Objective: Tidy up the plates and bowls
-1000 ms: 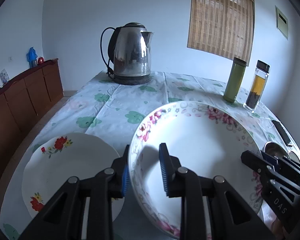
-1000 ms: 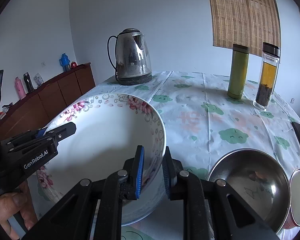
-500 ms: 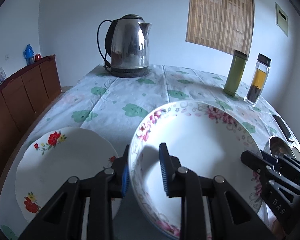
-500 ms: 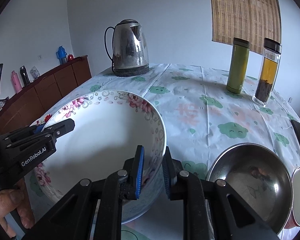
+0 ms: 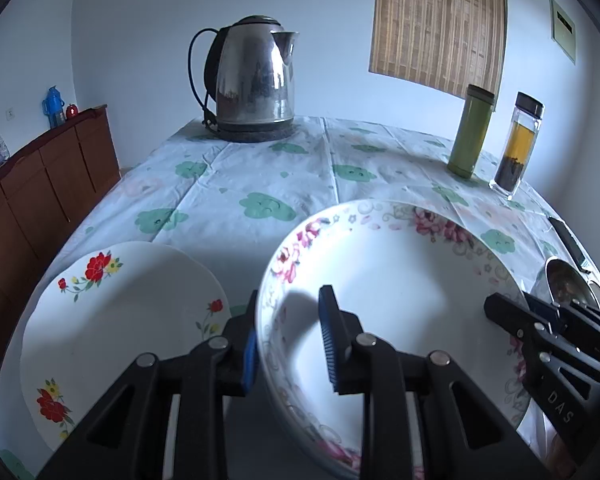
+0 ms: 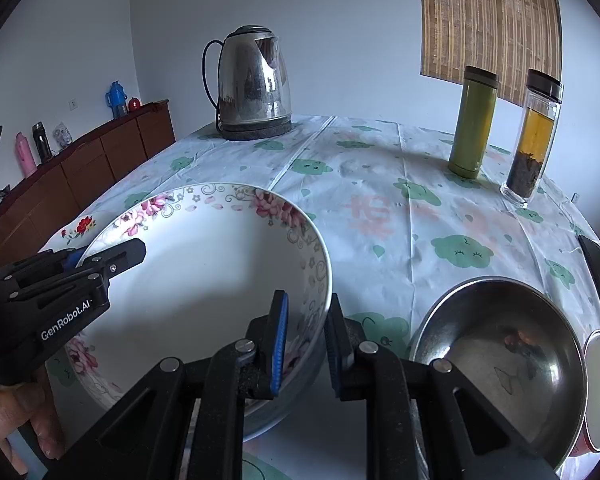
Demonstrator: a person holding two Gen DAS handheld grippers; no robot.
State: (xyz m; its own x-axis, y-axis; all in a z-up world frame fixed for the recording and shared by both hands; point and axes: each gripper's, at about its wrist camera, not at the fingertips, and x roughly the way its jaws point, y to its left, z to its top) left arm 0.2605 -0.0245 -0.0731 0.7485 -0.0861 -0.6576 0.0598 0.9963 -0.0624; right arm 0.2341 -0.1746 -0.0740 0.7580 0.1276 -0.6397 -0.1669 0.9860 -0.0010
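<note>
Floral bowl — both grippers' fingers clamping rim

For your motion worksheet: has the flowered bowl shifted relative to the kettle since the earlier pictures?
Yes. In the left wrist view the flowered bowl now sits lower and further right of the kettle, nearer the white plate.

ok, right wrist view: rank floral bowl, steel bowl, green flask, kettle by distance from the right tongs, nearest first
1. Floral bowl: its rim is clamped in the right tongs, left of centre.
2. Steel bowl: on the cloth just right of the tongs.
3. Green flask: far right, upright beside the tea jar.
4. Kettle: far end of the table, left of centre.
</note>
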